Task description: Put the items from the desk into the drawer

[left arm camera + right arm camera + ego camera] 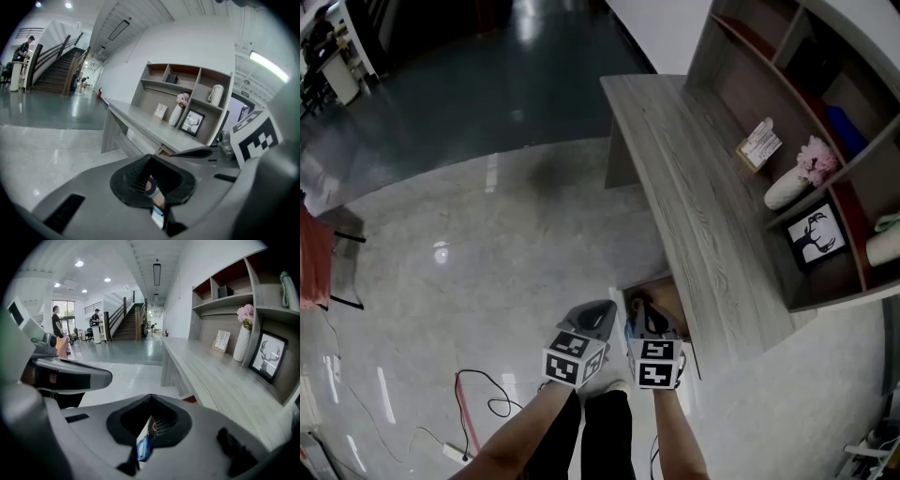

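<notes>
The grey wooden desk (694,187) has a bare top. Under its near end a drawer (664,300) stands open, showing a brown inside. My left gripper (596,317) and right gripper (652,319) hang side by side just in front of that drawer. In the left gripper view the left gripper (150,157) has its jaws met at the tips, and small blue and white things show through the gap below. The right gripper (151,397) is shut the same way, with a blue loop-shaped thing under it. I cannot tell what these small things are.
The shelf unit on the desk holds a small card (758,143), a white vase with pink flowers (789,186), a framed deer picture (817,234) and a white cup (883,246). Cables (483,398) lie on the shiny floor at the left. Two people (56,322) stand far off by a staircase.
</notes>
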The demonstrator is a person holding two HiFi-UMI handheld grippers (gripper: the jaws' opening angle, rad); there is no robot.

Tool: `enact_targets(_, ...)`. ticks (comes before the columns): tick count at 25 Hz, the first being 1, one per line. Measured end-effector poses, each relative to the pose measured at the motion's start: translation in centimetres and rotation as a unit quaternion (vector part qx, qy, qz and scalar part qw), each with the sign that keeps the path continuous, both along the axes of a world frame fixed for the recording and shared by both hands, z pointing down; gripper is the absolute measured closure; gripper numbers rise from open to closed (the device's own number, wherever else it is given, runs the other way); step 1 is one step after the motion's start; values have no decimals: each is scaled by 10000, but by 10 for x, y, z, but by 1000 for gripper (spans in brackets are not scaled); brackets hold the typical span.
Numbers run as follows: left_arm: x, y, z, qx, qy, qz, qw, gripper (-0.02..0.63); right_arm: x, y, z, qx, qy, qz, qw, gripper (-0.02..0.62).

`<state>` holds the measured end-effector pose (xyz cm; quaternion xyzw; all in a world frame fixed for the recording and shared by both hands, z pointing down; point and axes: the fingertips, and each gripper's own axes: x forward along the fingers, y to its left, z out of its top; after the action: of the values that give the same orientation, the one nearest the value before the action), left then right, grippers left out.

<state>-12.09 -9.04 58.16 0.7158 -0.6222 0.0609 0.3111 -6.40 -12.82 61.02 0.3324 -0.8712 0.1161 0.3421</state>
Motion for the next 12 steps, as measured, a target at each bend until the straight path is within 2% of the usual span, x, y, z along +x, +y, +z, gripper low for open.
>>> enact_targets(12, 19, 10, -48, 256, -66, 180, 9995, 597, 18, 1, -56, 294, -407, 281, 9983, 585)
